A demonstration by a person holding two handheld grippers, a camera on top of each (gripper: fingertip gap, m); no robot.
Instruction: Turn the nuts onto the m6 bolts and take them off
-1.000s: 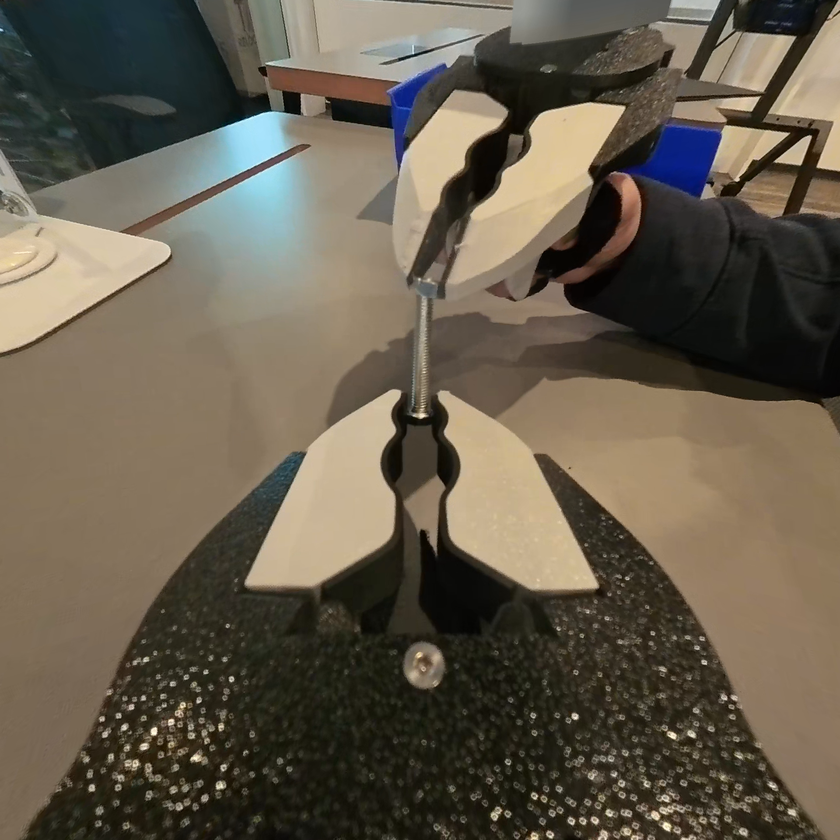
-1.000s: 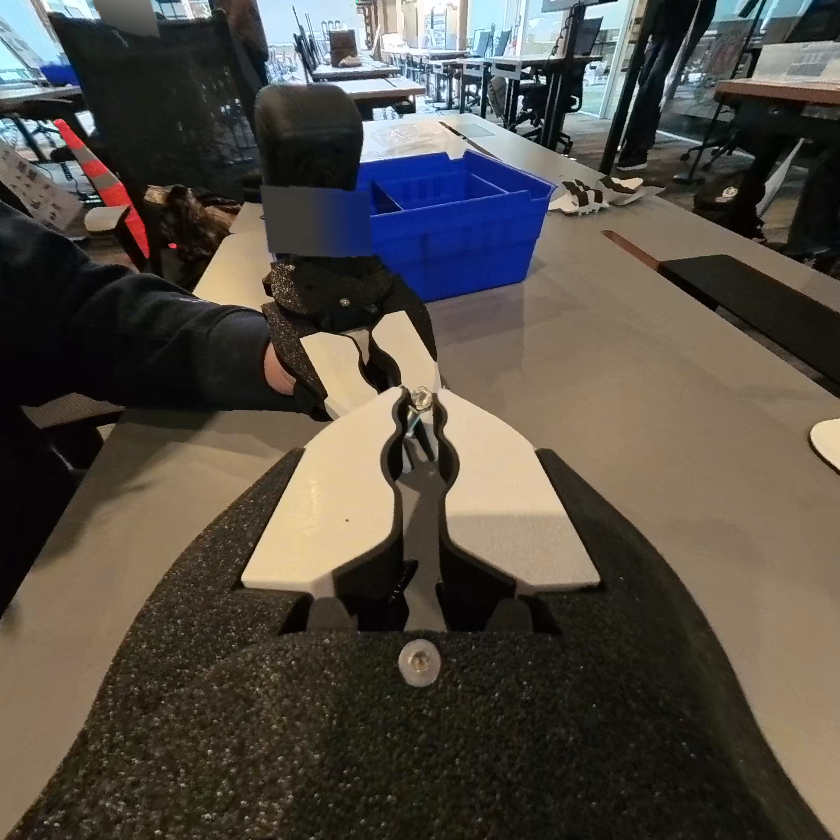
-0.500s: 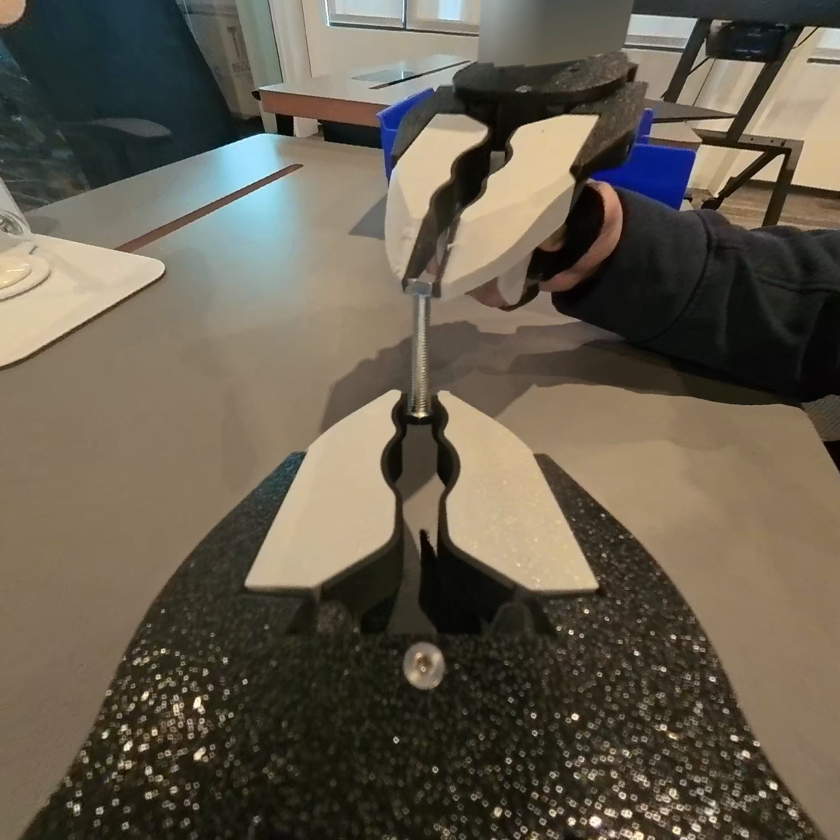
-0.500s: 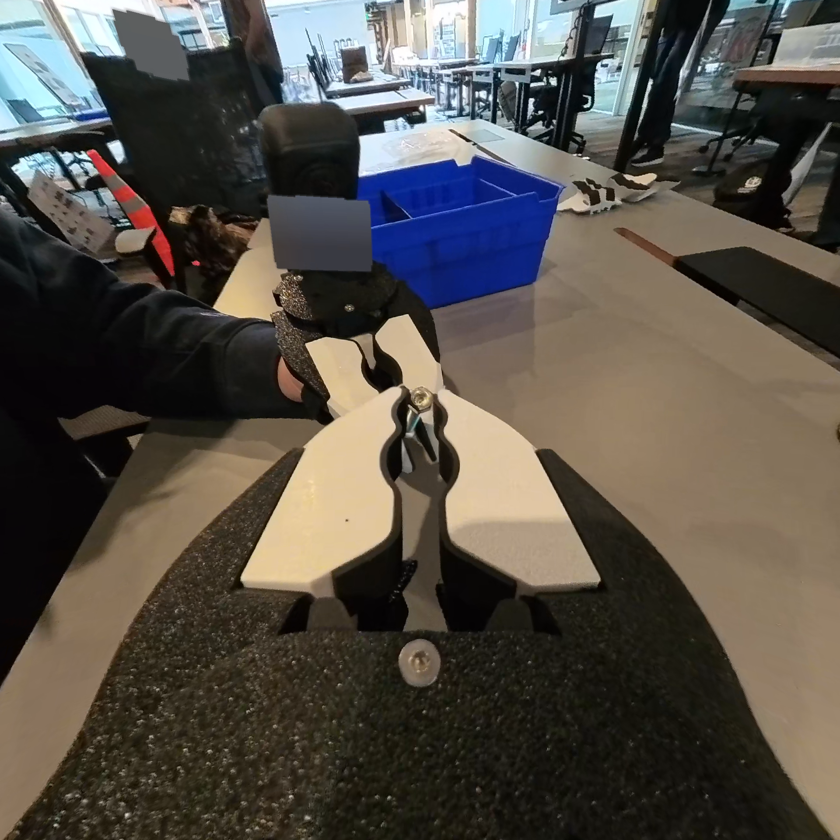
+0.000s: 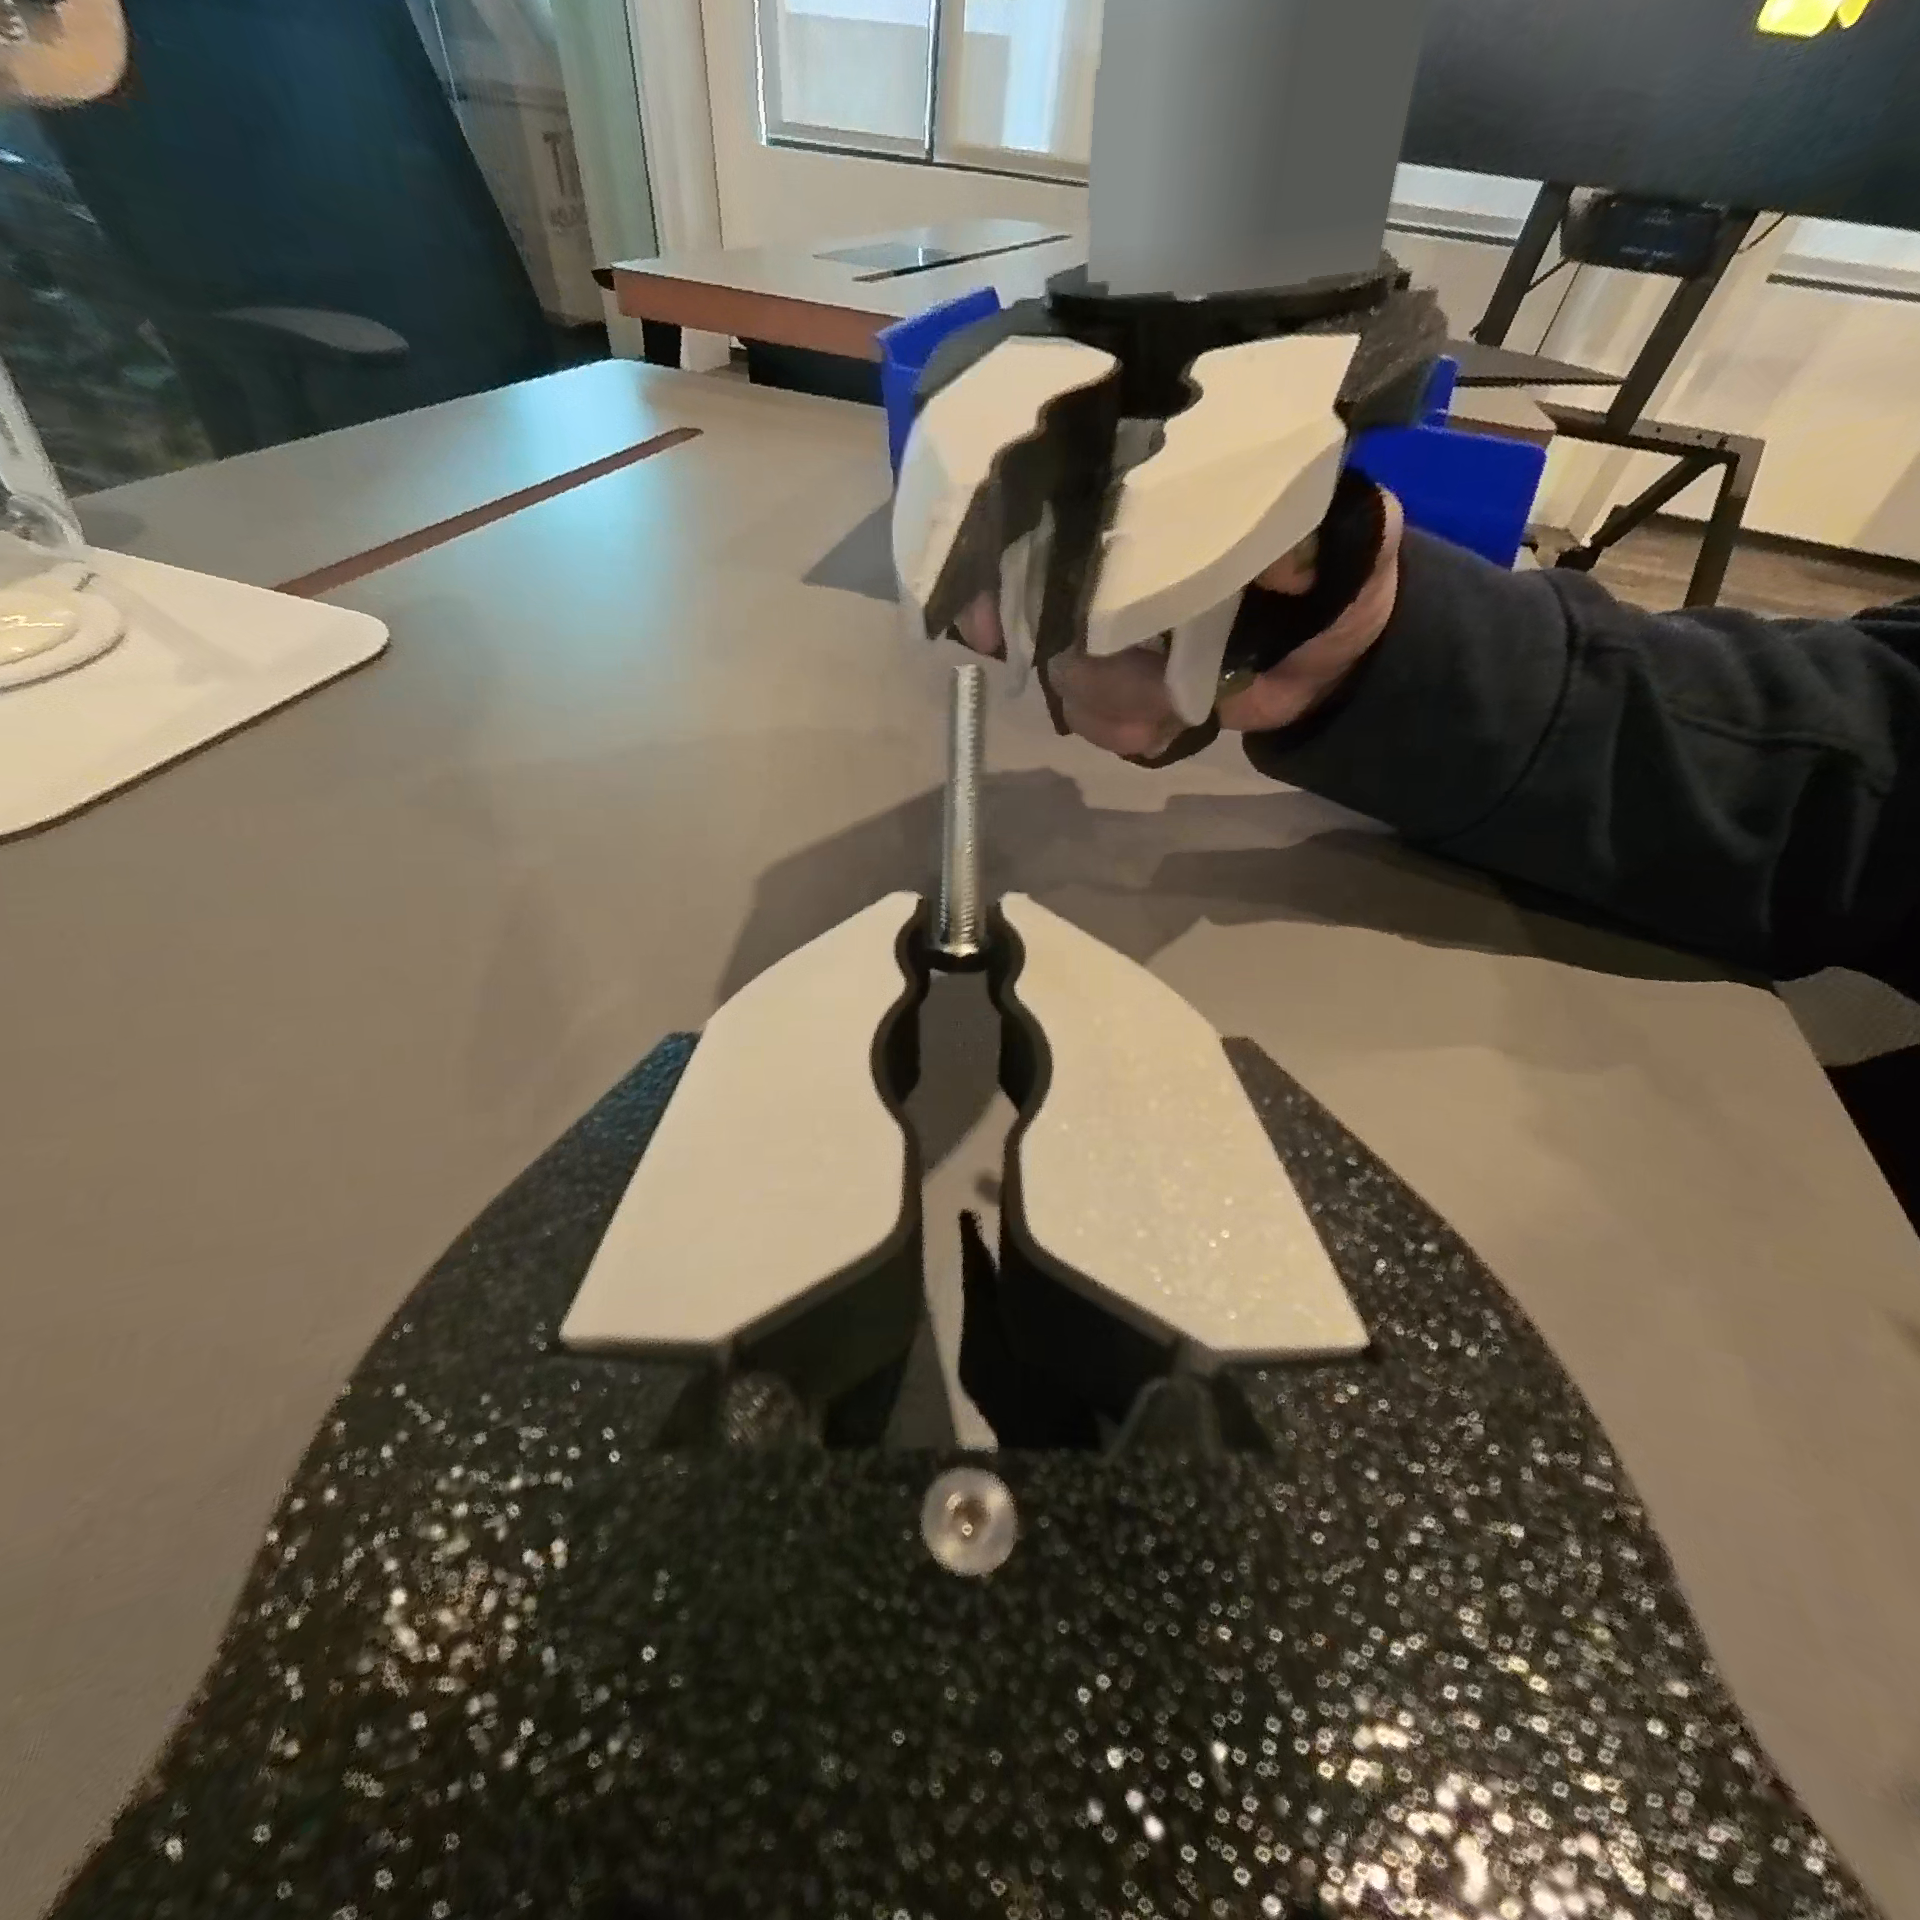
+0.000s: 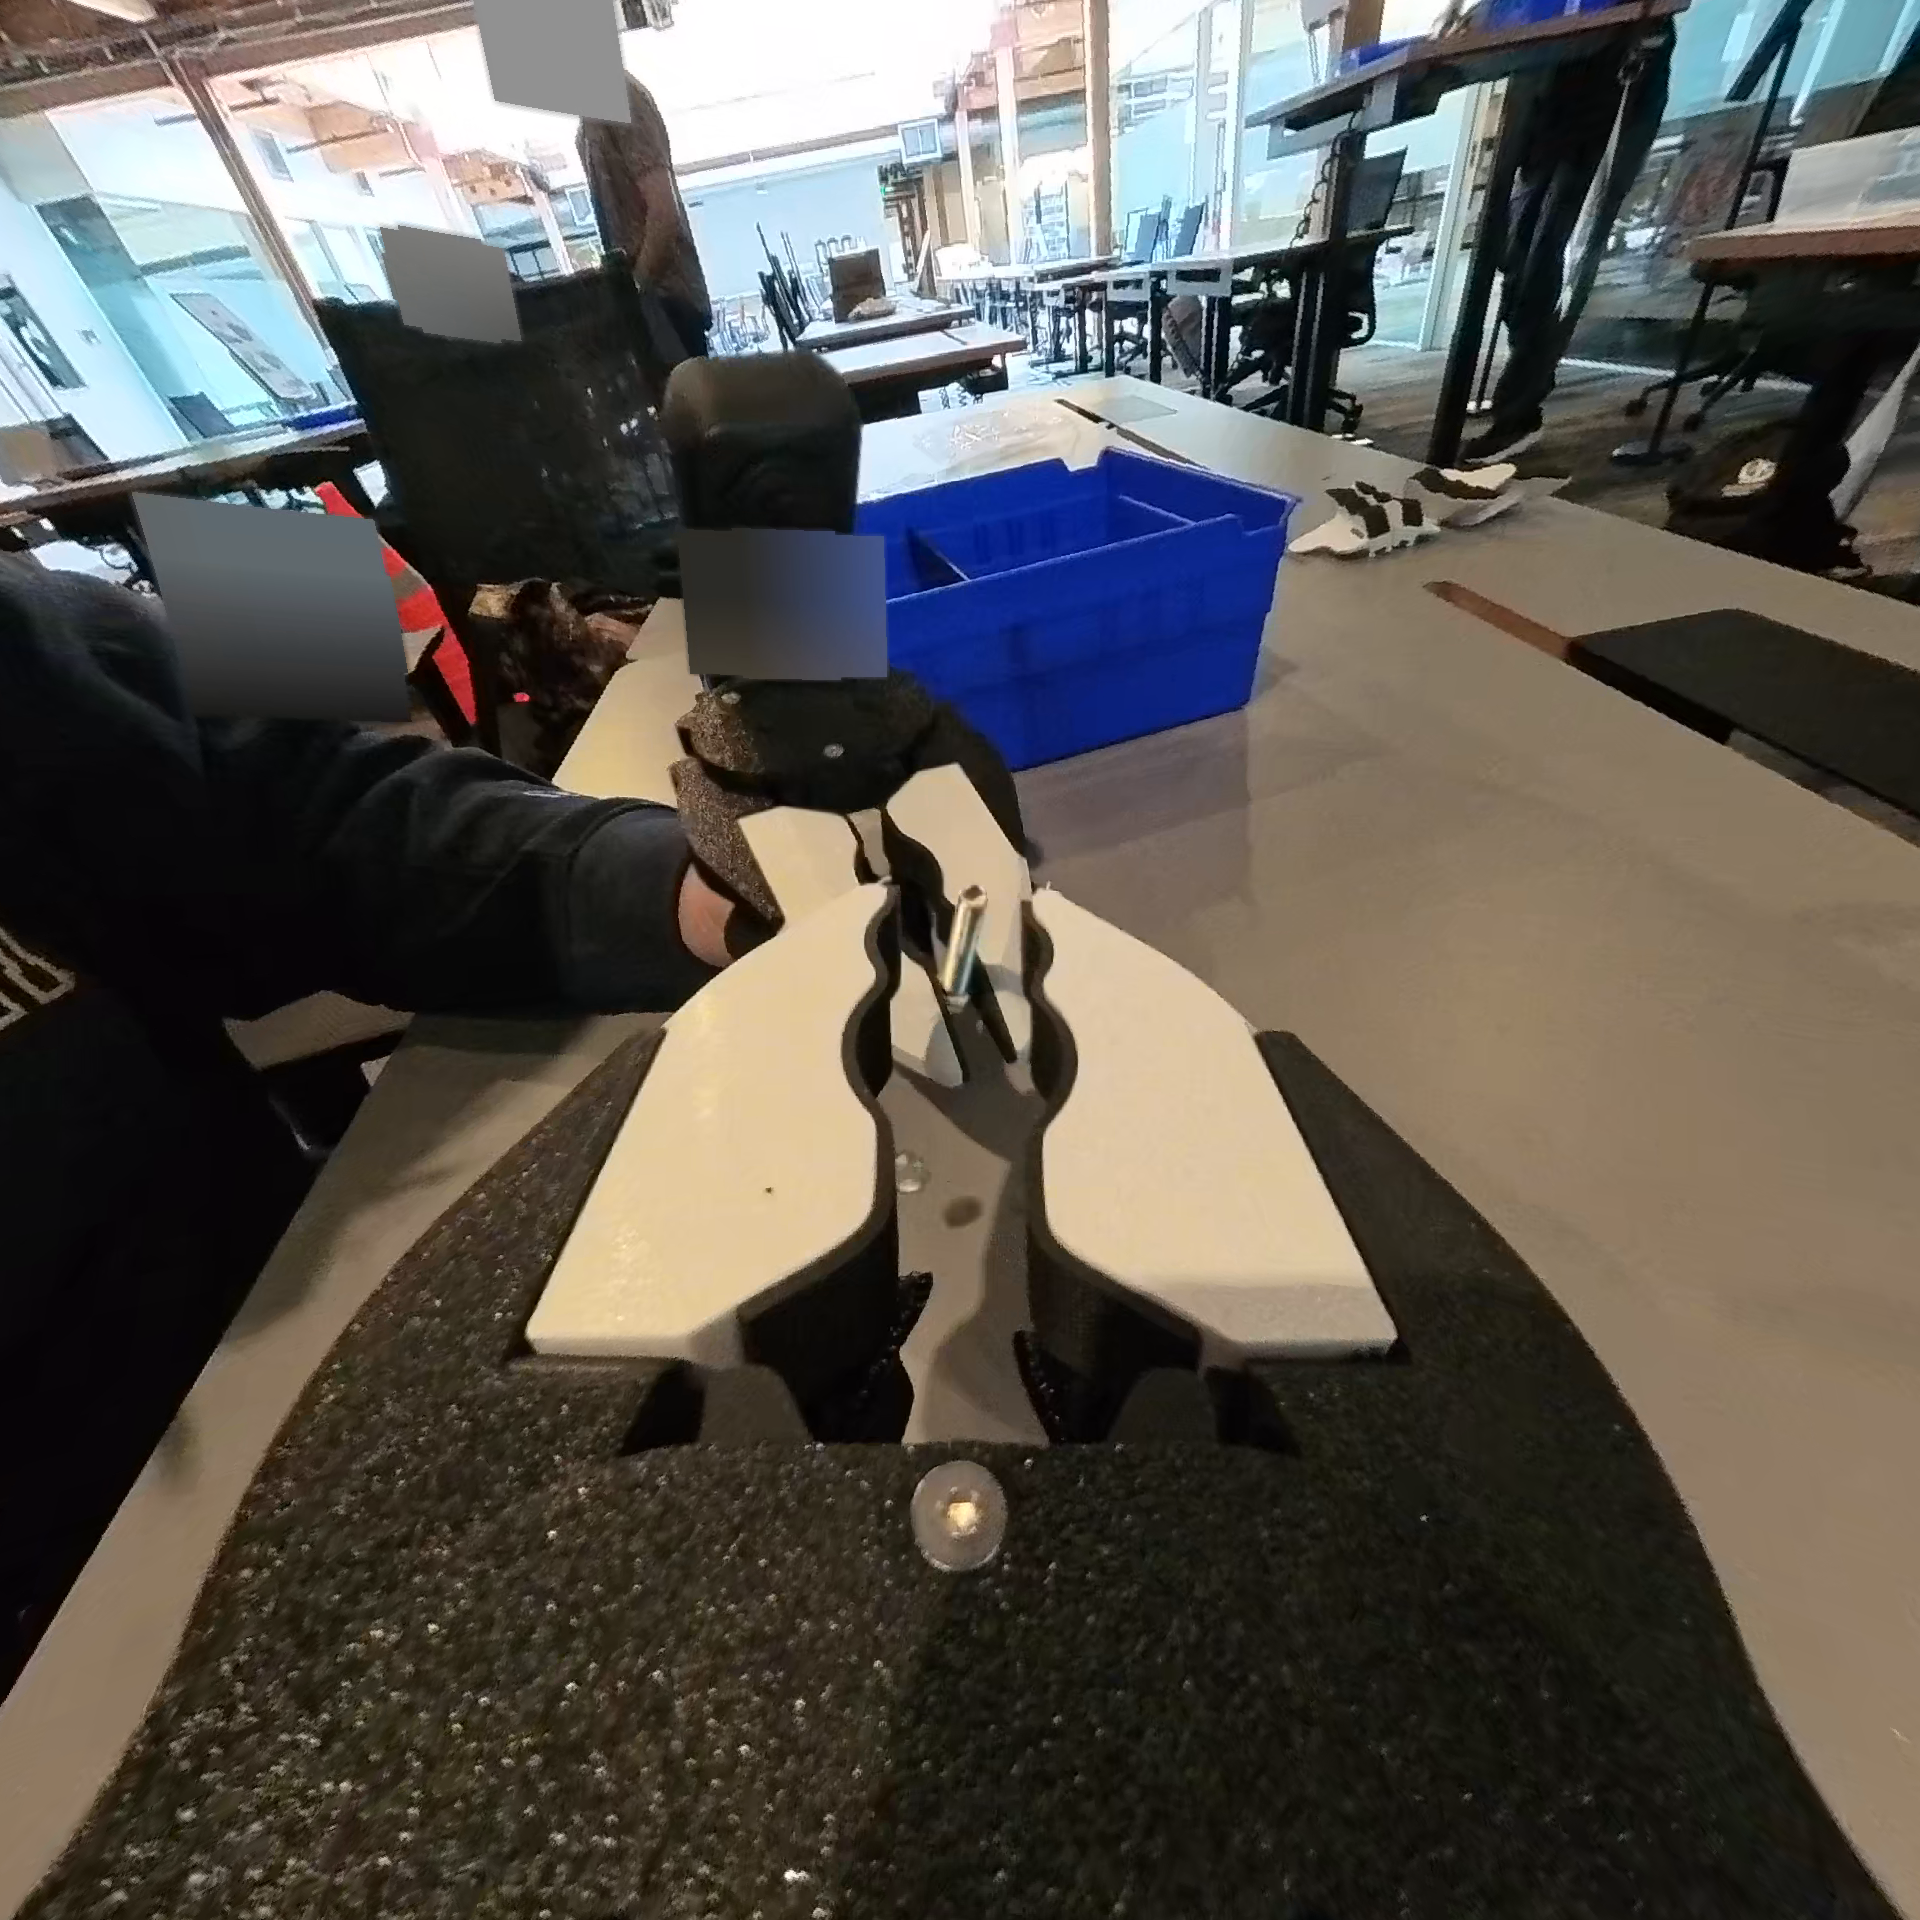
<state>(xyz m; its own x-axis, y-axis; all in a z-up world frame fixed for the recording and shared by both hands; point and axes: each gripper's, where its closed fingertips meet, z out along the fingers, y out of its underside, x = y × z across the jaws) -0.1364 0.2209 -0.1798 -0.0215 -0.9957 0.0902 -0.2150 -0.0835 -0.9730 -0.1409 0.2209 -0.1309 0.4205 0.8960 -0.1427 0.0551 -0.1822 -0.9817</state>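
Note:
My left gripper (image 5: 961, 914) is shut on the head end of a long threaded bolt (image 5: 961, 800), which stands upright with a bare tip. My right gripper (image 5: 1023, 634) hovers just above and right of that tip, open and empty. In the right wrist view the right gripper (image 6: 956, 914) has its fingers apart around the bolt (image 6: 961, 945), and the left gripper (image 6: 966, 1029) holds the bolt from behind. A small silvery nut (image 6: 912, 1174) shows low between the right fingers, on or just over the grey table (image 6: 1455, 1039).
A blue divided bin (image 6: 1081, 613) stands behind the left gripper and also shows in the left wrist view (image 5: 1455, 488). A white mat (image 5: 156, 675) lies at the far left. A black mat (image 6: 1766, 686) and spare finger parts (image 6: 1392, 509) lie at the right. The gap from one gripper's tips to the other's is roughly 5 cm.
My right gripper was shut on the nut at the bolt's tip. It has opened and lifted off, and the nut has left the bolt and dropped. The left gripper still holds the bolt.

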